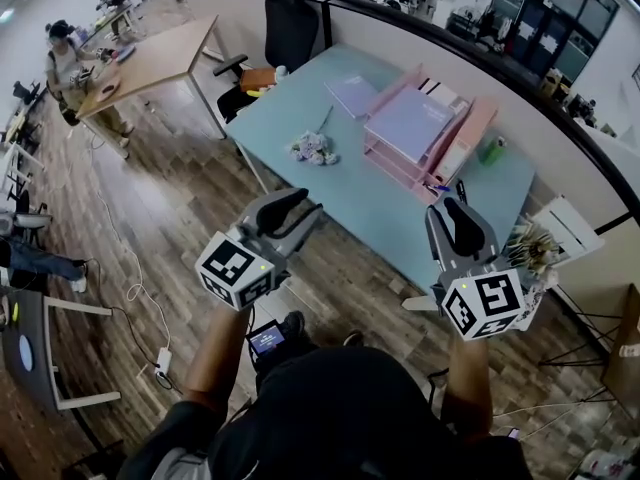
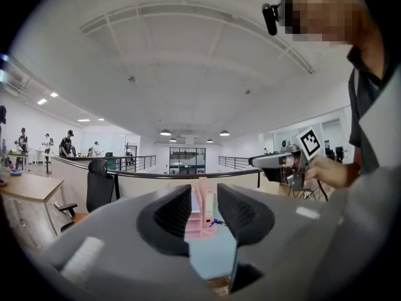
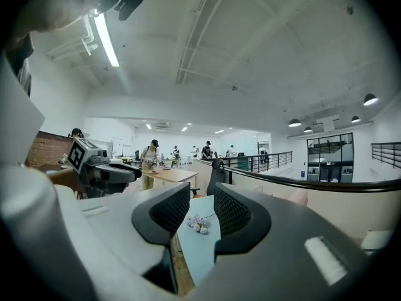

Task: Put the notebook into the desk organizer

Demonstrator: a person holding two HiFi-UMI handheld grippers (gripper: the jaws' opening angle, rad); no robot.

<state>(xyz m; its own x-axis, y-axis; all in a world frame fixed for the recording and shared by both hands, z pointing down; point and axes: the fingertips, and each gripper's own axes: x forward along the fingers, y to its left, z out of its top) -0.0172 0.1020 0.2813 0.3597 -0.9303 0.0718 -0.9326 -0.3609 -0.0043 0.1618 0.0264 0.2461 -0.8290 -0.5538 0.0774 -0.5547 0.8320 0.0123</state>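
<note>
A lavender notebook [image 1: 352, 93] lies flat on the light-blue table [image 1: 370, 203], just left of the pink desk organizer [image 1: 470, 133]. A similar lavender pad [image 1: 410, 123] rests in the organizer's top tray. Both grippers hang over the wooden floor, short of the table's near edge. My left gripper [image 1: 298, 211] [image 2: 203, 196] is open and empty; the organizer [image 2: 202, 221] shows through its gap. My right gripper [image 1: 457, 213] [image 3: 201, 196] stands open by a narrower gap, also empty, and points towards the table's left part.
A crumpled pale bunch [image 1: 313, 148] [image 3: 199, 224] lies on the table left of centre. A green item [image 1: 490, 150] sits by the organizer. A black office chair [image 1: 290, 18] stands behind the table. A wooden desk [image 1: 160, 58] with a person is far left. Cables [image 1: 135, 288] trail on the floor.
</note>
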